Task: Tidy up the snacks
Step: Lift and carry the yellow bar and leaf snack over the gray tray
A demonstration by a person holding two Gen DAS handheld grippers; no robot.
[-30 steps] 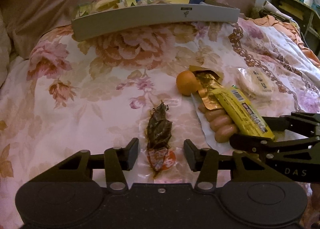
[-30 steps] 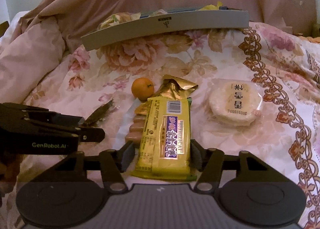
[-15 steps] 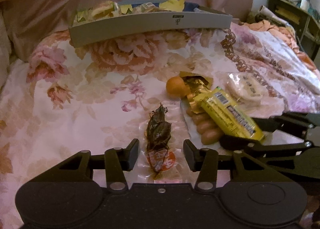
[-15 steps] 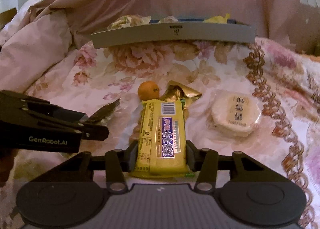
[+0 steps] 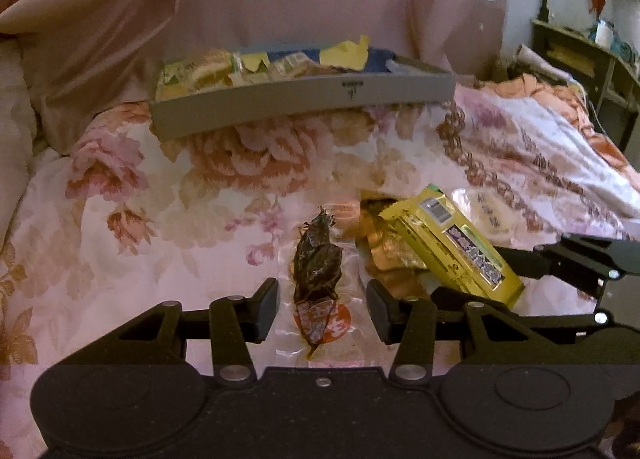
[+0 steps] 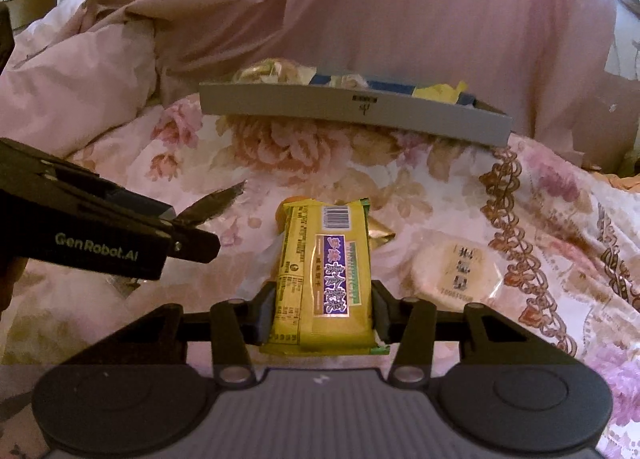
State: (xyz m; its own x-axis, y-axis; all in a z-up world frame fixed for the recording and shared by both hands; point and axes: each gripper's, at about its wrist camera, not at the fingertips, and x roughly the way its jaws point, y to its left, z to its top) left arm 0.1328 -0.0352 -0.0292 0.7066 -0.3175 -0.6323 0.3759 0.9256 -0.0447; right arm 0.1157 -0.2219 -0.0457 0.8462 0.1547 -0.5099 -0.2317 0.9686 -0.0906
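My right tool (image 6: 324, 311) is squeezing the yellow snack pack (image 6: 325, 275). Its two pads press on the pack's long sides, and the pack sticks out toward the tray. The jaws were just closing in on it.

My left tool (image 5: 322, 309) sits around the clear bag of dark dried snack (image 5: 318, 271). The bag lies between the pads. I see a gap on each side in the left wrist view. In the right wrist view the dark tip pokes out past the left tool's end, so I cannot tell if the bag is held.

Just beside the yellow pack is a gold wrapper (image 5: 384, 255). A round white cake in clear wrap (image 6: 456, 273) lies to the right on the bed cover (image 6: 360, 163), which has pink flowers. A bit of something orange peeks out behind the yellow pack.

Farther off, the gray tray (image 6: 352, 109) sits on the bed with other snacks already inside. Pink cloth (image 6: 400, 11) hangs behind it.
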